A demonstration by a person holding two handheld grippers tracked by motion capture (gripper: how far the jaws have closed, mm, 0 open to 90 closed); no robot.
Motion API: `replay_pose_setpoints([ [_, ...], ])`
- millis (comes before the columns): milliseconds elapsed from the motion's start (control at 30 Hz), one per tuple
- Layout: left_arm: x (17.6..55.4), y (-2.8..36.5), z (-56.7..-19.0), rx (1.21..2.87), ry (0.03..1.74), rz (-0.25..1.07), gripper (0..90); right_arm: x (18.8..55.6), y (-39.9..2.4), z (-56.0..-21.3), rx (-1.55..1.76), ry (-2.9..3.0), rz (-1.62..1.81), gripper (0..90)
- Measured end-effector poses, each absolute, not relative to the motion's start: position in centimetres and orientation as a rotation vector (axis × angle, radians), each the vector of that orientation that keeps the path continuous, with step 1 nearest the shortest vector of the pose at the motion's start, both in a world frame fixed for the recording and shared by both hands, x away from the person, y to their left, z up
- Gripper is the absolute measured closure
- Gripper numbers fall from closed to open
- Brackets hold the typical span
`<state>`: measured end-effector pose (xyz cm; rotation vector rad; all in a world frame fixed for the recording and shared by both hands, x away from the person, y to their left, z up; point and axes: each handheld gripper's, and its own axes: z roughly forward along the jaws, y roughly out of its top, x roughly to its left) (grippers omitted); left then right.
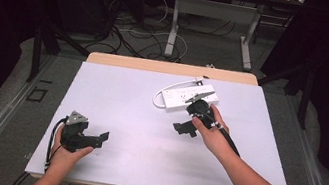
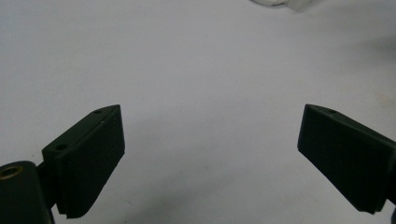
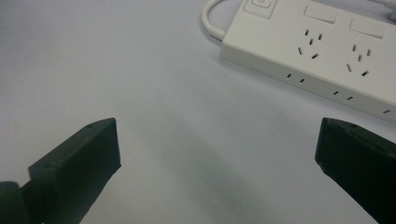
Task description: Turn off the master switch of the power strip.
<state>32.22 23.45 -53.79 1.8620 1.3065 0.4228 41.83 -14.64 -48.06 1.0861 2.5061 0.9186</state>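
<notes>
Resting on the table (image 1: pixel 126 96): one power strip (image 1: pixel 189 98), two hand-held grippers (image 1: pixel 88 139) (image 1: pixel 186 128), both spread wide.

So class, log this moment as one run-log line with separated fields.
left hand-held gripper: open, empty, near table front | right hand-held gripper: open, empty, beside power strip | power strip: untouched

A white power strip (image 1: pixel 190 97) with its looped cord lies flat on the surface, just beyond the right gripper (image 1: pixel 185 129).
</notes>
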Motion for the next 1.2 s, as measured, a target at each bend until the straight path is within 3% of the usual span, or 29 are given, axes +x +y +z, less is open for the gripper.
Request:
replay_pose_setpoints([
  [1200, 32.2, 23.3, -53.8, 1.862, 1.317, 0.416, 7.2, 36.8, -26.9, -51.4, 1.358, 2.242, 1.068, 0.0],
])
